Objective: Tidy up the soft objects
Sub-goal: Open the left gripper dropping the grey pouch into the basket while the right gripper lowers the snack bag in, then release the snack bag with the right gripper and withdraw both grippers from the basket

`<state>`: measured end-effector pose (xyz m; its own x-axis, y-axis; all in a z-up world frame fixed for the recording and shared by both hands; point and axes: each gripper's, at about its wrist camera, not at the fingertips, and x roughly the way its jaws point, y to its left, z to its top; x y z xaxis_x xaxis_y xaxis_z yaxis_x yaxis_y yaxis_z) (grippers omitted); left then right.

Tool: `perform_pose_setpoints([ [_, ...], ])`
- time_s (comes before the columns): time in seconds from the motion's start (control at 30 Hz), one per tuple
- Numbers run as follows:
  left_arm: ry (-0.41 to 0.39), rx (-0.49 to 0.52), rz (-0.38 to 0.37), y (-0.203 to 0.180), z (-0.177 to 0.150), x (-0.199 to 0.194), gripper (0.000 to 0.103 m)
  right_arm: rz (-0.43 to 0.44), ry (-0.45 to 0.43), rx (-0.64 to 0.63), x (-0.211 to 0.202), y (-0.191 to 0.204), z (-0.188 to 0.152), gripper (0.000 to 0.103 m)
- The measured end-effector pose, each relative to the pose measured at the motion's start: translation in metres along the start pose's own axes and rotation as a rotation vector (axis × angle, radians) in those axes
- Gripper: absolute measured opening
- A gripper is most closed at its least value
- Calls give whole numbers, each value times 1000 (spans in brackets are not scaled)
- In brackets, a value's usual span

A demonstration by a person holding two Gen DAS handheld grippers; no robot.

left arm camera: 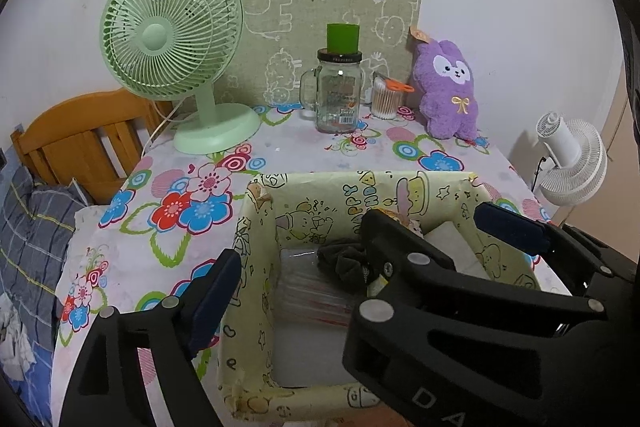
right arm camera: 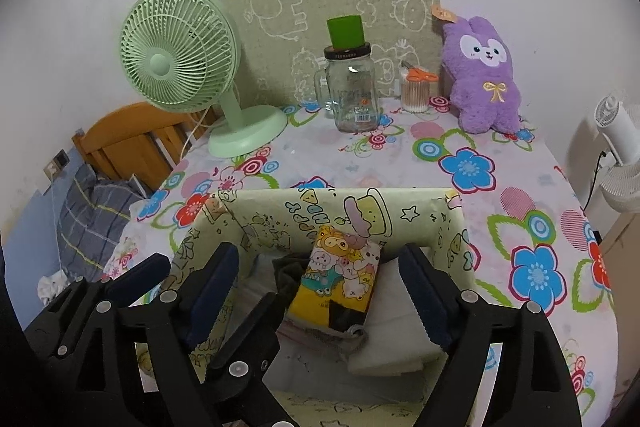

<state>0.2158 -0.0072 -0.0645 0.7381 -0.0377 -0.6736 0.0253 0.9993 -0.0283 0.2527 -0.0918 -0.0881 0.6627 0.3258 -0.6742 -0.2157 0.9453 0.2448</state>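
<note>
Free: floral tablecloth [right arm camera: 400, 163] between box [right arm camera: 400, 203] and back row | Obstacles: green fan [right arm camera: 180, 67], glass jar [right arm camera: 354, 95], purple plush [right arm camera: 484, 75] | Box: partly filled, tissue pack [right arm camera: 340, 279].

Left gripper [left arm camera: 372, 259], right gripper [right arm camera: 320, 291]: black plastic frames, silver rivets, navy serrated pads [right arm camera: 212, 291], white moulded lettering.

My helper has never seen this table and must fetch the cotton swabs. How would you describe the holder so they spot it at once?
Start at the floral tablecloth and look along its back edge by the wall. Between the glass jar topped by a green cup and the purple plush rabbit stands the cotton swab holder. It alone is a small clear tub packed with upright sticks, with orange-handled scissors on top.
</note>
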Motion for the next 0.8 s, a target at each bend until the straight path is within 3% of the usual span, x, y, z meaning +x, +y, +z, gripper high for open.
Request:
perform_pose_setpoints([
  [0.8, -123, 14, 18, -18, -6, -79, 100, -55, -153, -24, -96, 7, -9, 98],
])
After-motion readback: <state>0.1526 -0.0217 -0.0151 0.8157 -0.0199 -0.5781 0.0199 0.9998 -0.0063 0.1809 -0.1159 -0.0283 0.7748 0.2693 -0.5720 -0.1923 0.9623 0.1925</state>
